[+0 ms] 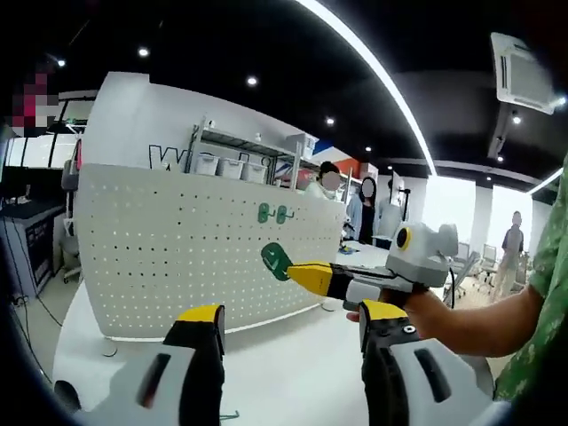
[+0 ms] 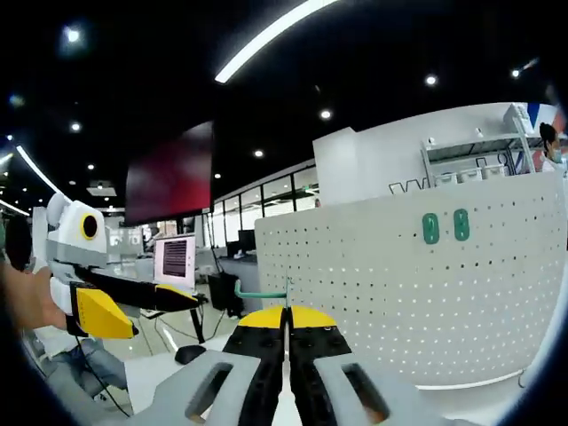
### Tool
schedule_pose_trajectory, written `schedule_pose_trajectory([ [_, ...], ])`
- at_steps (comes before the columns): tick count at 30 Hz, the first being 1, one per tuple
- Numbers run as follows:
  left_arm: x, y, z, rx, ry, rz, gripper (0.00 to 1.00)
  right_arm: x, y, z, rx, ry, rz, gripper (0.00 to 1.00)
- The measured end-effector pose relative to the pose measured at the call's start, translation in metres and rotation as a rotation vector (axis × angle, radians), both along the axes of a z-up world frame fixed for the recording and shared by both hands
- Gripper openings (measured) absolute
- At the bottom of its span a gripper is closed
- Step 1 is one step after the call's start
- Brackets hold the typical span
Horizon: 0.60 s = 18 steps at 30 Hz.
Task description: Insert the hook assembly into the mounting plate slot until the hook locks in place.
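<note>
Right gripper (image 1: 282,263) clamps the green hook (image 2: 259,292) just off the white pegboard (image 1: 177,257); left gripper (image 1: 288,324) hangs wide open.

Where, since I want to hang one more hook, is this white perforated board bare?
The white perforated board is bare left of and below the two green mounting plates. The white tabletop along its foot is free too. Crowded just under the plates, where the right gripper holds a green hook.
</note>
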<state>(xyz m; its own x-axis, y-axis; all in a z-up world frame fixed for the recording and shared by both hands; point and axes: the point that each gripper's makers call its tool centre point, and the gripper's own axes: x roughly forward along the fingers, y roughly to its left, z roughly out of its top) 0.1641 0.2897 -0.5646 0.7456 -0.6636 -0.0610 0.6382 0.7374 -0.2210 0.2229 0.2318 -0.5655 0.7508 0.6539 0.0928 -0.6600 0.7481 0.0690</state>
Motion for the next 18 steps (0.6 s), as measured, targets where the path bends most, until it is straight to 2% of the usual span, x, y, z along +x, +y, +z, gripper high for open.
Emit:
schedule_pose_trajectory([
  [3,0.002,0.001,0.007,-0.060,0.013,-0.002,0.62,0.000,-0.001,0.003,0.009,-0.007,-0.002,0.00],
  [10,0.005,0.000,0.017,-0.103,0.011,0.000,0.61,-0.002,-0.001,0.013,0.026,-0.029,-0.005,0.00],
  [18,0.014,-0.002,0.036,-0.206,0.013,-0.011,0.58,-0.006,0.000,0.028,0.058,-0.057,-0.001,0.00],
])
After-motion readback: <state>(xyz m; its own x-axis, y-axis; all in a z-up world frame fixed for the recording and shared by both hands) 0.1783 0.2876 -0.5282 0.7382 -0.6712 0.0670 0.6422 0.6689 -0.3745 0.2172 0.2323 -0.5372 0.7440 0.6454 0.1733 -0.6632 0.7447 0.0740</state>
